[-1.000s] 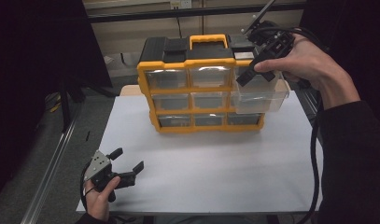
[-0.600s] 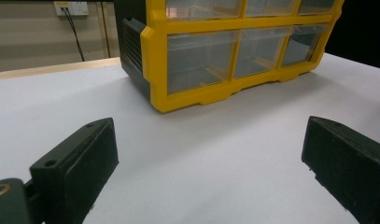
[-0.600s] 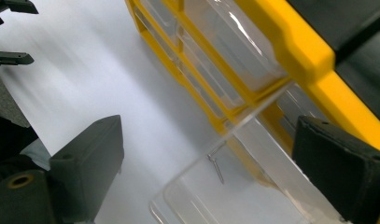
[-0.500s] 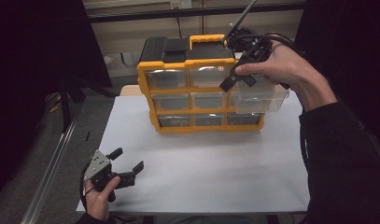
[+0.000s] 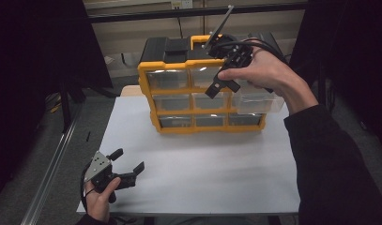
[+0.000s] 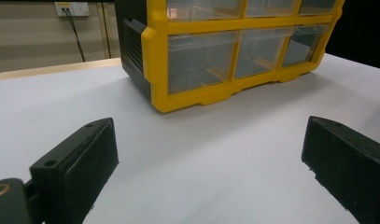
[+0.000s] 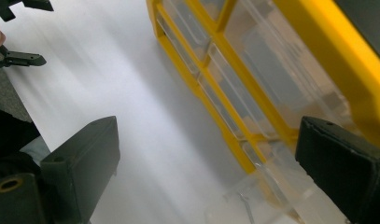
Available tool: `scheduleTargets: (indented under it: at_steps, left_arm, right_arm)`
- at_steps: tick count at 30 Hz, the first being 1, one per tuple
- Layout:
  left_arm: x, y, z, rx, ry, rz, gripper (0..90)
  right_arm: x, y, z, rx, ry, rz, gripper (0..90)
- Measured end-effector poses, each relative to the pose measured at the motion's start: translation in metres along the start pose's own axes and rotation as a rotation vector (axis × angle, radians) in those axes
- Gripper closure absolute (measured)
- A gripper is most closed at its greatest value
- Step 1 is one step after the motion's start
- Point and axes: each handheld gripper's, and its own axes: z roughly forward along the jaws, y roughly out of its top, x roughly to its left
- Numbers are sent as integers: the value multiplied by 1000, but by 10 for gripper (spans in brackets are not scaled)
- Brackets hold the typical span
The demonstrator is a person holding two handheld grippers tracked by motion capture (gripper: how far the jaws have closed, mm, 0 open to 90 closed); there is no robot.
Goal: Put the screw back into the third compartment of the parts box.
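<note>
The yellow organiser point(image 5: 202, 96) stood on the white surface point(image 5: 202, 173), its clear middle-right drawer point(image 5: 256, 102) pulled out; contents were too unclear to tell. The right gripper point(image 5: 224, 84) hovered before it, jaws just opening with nothing between them. The left gripper point(image 5: 127, 164) rested released.

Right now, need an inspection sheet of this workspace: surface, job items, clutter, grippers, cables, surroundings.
Surface: white table top, bare in front of the cabinet.
Job's things: yellow drawer cabinet upright at the back; its middle-right clear drawer pulled partly out.
Clutter: nothing seen.
Grippers: right gripper open before the cabinet's top and middle rows, nothing between its jaws; left gripper open, low at the near left corner.
Cables: black cable loops over the right gripper.
Surroundings: dark; wall socket behind.
</note>
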Motion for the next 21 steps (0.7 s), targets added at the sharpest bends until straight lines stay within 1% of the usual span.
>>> scheduleTargets:
  at_steps: [6,9,13,14,16,18,21]
  left_arm:
    - [0,0,0,0,0,0,35]
    - [0,0,0,0,0,1,35]
    - [1,0,-1,5,0,13,35]
    - [1,0,-1,3,-7,14,35]
    - [1,0,-1,4,-6,12,35]
    - [1,0,-1,7,0,12,35]
    - [1,0,-1,6,-1,13,35]
  right_arm:
    - [10,9,13,6,8,-26,55]
    - [17,14,20,16,23,-46,54]
    - [27,19,31,31,34,-71,54]
    - [29,21,34,35,38,-75,54]
    - [32,23,41,41,35,-76,54]
    - [36,23,47,43,45,-83,55]
    - [40,24,56,56,47,-86,55]
